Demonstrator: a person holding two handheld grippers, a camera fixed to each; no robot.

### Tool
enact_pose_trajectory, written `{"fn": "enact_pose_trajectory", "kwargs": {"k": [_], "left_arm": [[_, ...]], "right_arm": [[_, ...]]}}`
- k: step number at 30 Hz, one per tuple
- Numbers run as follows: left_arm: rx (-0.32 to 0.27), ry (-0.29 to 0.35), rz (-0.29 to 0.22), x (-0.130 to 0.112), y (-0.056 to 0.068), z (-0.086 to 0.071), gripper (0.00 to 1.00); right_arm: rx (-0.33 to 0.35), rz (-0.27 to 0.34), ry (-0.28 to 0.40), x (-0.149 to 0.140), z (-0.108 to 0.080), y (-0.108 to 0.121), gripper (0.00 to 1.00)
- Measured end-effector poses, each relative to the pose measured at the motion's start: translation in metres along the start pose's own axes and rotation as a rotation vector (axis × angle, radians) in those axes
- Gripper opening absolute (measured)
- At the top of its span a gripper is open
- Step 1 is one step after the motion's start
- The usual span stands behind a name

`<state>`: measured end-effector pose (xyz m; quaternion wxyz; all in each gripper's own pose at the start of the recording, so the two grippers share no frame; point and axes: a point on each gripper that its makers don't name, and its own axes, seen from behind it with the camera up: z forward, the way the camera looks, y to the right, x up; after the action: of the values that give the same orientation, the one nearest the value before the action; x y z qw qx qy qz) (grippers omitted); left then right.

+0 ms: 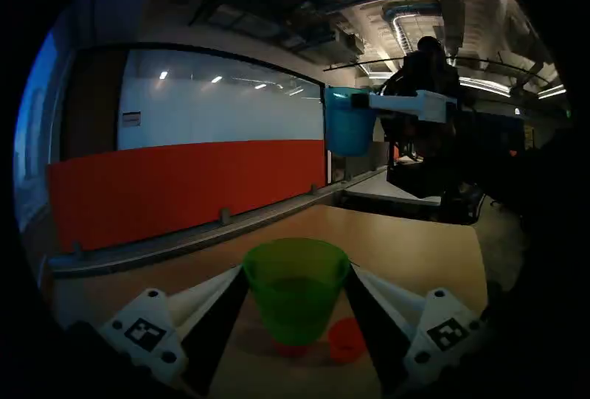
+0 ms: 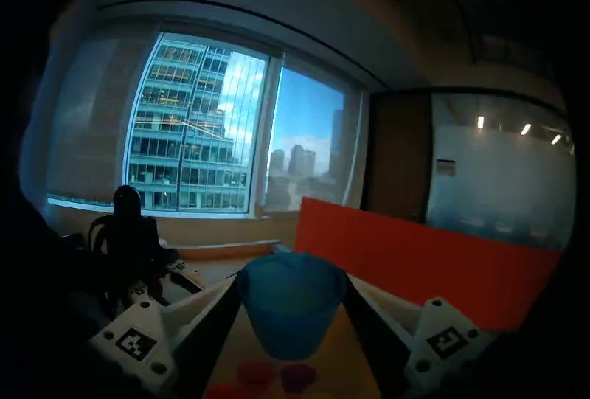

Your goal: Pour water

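Observation:
In the left gripper view a translucent green cup (image 1: 296, 292) stands upright between my left gripper's fingers (image 1: 295, 310), which press on both its sides just above the wooden table (image 1: 413, 244). Farther off and higher up hangs a blue cup (image 1: 348, 120), held upright by the other gripper's white fingers (image 1: 413, 104). In the right gripper view that blue cup (image 2: 291, 310) sits upright between my right gripper's fingers (image 2: 291, 325), which are shut on it. Whether either cup holds water I cannot tell.
A small red disc (image 1: 345, 340) lies on the table by the green cup's base. Red round things (image 2: 276, 375) show below the blue cup. A red and white partition (image 1: 184, 178) runs along the table's far edge. Windows (image 2: 221, 133) stand beyond.

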<state>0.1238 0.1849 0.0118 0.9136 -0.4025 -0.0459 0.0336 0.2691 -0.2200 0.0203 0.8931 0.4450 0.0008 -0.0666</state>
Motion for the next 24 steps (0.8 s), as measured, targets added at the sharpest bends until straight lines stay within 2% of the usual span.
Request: {"fn": "enact_pose_trajectory", "kwargs": {"k": [6, 12, 24], "left_arm": [[0.019, -0.010, -0.006, -0.003, -0.006, -0.004, 0.87], [0.028, -0.020, -0.003, -0.007, -0.008, -0.006, 0.87], [0.036, -0.064, 0.000, -0.024, -0.011, -0.009, 0.87]], "right_arm": [[-0.036, 0.002, -0.008, -0.010, -0.016, 0.014, 0.92], [-0.050, 0.007, -0.013, -0.017, -0.025, 0.018, 0.92], [-0.030, 0.042, -0.055, -0.050, -0.027, 0.013, 0.92]]}}
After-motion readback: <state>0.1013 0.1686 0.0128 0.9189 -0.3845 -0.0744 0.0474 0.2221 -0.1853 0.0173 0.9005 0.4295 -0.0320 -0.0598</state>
